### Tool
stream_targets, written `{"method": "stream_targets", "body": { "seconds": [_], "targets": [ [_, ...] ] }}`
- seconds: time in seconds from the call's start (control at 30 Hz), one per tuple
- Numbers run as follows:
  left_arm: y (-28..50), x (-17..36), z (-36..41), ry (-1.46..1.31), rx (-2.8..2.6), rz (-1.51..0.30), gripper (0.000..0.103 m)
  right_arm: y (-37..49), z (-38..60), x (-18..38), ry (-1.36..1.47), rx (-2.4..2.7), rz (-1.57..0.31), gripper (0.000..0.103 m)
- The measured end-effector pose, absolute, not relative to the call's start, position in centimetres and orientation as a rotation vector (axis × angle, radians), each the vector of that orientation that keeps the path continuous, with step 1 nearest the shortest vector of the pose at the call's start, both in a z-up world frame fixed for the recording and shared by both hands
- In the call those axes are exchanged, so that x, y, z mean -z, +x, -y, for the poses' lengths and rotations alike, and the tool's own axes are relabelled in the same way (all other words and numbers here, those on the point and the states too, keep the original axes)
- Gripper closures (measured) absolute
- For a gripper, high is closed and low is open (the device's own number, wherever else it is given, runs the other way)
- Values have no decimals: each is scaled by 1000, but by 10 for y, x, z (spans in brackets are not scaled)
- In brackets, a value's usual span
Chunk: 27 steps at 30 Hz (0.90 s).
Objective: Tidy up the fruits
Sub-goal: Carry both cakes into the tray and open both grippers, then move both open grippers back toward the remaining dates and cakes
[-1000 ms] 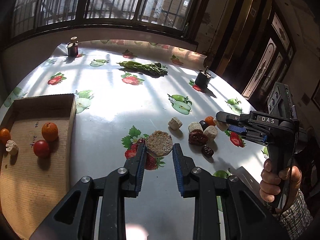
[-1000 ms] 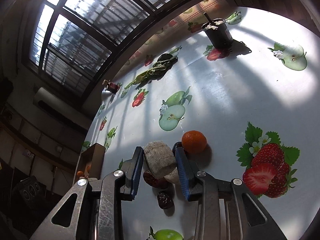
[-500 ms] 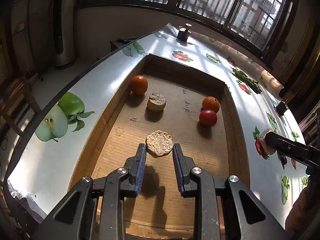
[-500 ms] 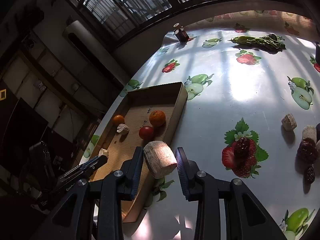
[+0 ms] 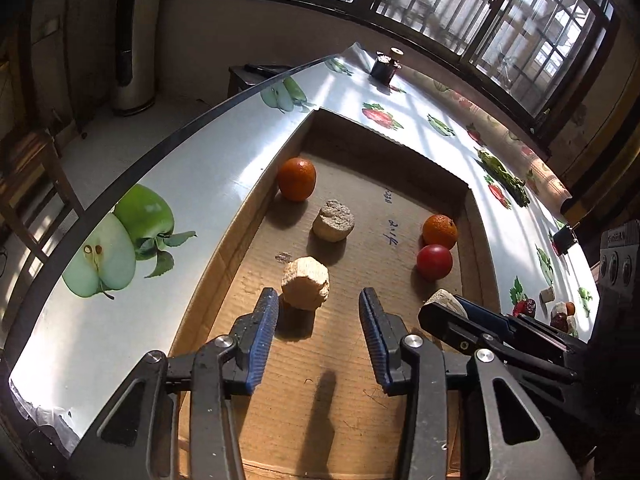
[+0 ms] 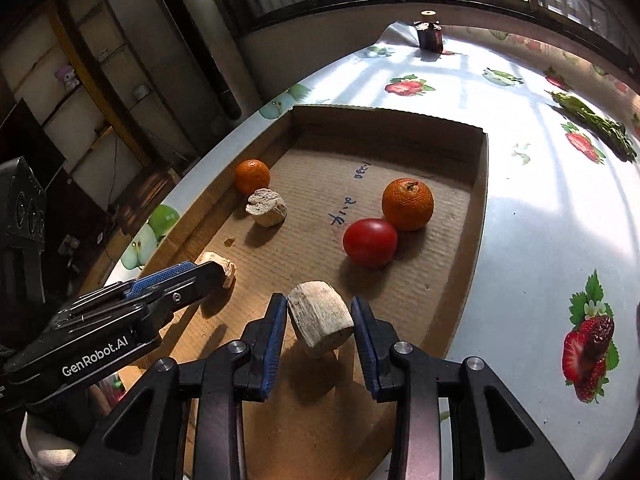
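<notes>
held chunk: pale tan, rough cylindrical chunk sitting between the blue pads of the right gripper, which is clenching it on both sides, hanging just above the box floor near its front right wall
dropped chunk: pale beige faceted chunk lying on the cardboard just ahead of the left gripper, nearer its left pad; pads not touching it
left gripper: jaws standing apart, having just been opening, nothing pressed between them
right gripper in left view: its tip showing just right of the left gripper, chunk poking out at the end
box: shallow brown corrugated cardboard box lying under both grippers, blue handwriting on the floor
other chunk: grey-beige round chunk resting further ahead of the left gripper
oranges: small orange citrus lying beyond that, against the left wall; second orange citrus sitting ahead of the right gripper
tomato: red round tomato touching that second citrus, nearer the right gripper
table: glossy white fruit-print table cover spreading right of the right gripper
far: dark small jar standing at the far edge, well apart
</notes>
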<state>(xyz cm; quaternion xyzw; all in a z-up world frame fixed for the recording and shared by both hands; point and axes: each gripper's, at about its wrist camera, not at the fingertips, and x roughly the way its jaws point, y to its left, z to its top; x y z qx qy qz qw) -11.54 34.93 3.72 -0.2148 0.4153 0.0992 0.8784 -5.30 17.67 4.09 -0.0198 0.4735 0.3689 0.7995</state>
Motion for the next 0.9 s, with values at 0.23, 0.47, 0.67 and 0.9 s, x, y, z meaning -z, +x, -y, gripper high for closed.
{"method": "stream_targets", "body": {
  "seconds": [0.23, 0.47, 0.67, 0.9],
  "targets": [
    [-134, -58, -349, -435, -236, -803, 54, -54, -169, -48, 0, -785, -1001, 47],
    [-154, -86, -317, -304, -304, -717, 32, -78, -132, -79, 20, -765, -905, 41],
    [-164, -102, -285, -195, -354, -665, 17, -92, -88, -89, 31, -699, -872, 35],
    [-167, -106, -255, -129, -319, -670, 17, -98, -40, -83, 57, -624, -871, 35]
  ]
}}
